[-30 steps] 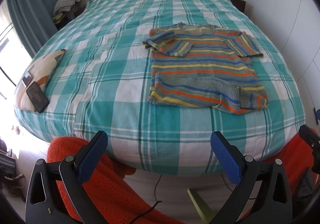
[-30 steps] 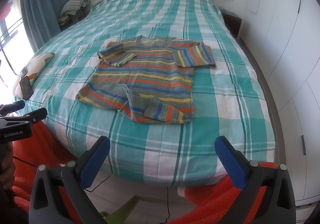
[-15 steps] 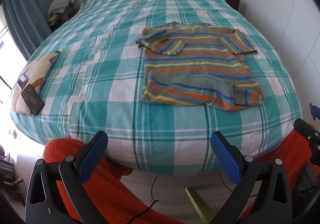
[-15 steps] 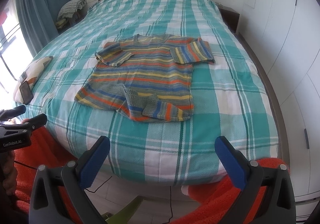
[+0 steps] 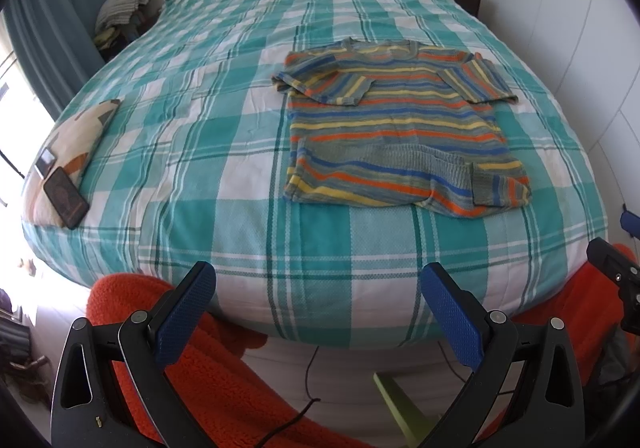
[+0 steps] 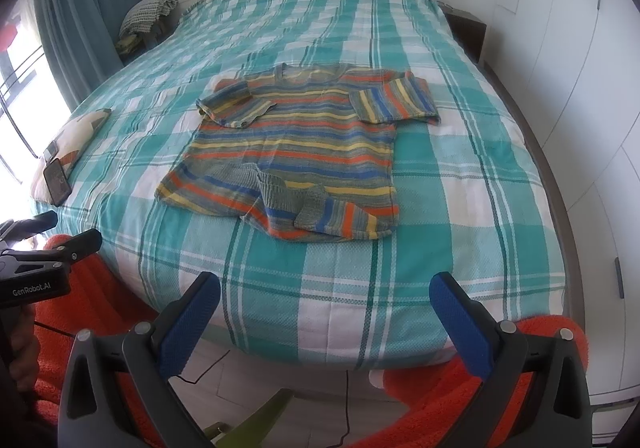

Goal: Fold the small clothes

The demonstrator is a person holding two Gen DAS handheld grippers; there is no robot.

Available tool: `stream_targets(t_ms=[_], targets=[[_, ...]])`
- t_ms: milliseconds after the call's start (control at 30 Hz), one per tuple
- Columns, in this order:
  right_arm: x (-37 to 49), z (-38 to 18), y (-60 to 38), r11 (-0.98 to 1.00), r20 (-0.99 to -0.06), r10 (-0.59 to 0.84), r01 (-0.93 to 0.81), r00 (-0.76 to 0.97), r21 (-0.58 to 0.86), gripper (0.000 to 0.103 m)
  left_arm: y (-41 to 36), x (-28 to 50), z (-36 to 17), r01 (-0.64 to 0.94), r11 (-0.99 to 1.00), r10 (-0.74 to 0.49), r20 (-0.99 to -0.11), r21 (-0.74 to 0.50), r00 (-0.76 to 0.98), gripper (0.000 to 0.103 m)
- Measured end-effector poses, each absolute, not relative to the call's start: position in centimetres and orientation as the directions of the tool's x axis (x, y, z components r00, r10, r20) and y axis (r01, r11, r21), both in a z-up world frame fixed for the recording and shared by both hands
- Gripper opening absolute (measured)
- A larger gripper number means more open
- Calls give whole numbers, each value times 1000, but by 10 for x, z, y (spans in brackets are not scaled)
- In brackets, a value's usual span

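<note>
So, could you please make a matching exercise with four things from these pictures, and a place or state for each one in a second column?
Things:
1. striped sweater
2. phone
3. left hand-held gripper
4. pile of clothes

Places or states:
a. open, holding nothing
b. lying on a cushion at the bed's left edge
c. beside the head of the bed, near the curtain
d. spread on the checked bedcover, sleeves folded in

Pairs: 1-d, 2-b, 3-a, 4-c

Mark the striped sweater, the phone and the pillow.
striped sweater (image 5: 396, 127), left wrist view, middle of its body
phone (image 5: 66, 197), left wrist view, its screen
pillow (image 5: 82, 127), left wrist view, its top face
</note>
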State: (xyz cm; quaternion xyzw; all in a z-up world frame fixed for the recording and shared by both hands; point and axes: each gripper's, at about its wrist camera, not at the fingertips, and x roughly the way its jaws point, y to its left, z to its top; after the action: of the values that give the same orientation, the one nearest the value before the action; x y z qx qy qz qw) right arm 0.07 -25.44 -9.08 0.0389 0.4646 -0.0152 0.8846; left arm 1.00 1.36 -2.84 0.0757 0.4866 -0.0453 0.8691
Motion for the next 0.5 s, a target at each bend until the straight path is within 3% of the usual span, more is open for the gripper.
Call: stream_targets(t_ms=[333, 500], targets=[[2, -94, -256, 995, -827, 24, 64, 562, 72, 103, 15, 11, -31, 150, 985, -4, -856, 86, 517, 103], [10, -107, -273, 987, -822, 83, 67, 564, 146, 103, 33, 15, -41, 110, 992, 3, -867, 66, 499, 103]])
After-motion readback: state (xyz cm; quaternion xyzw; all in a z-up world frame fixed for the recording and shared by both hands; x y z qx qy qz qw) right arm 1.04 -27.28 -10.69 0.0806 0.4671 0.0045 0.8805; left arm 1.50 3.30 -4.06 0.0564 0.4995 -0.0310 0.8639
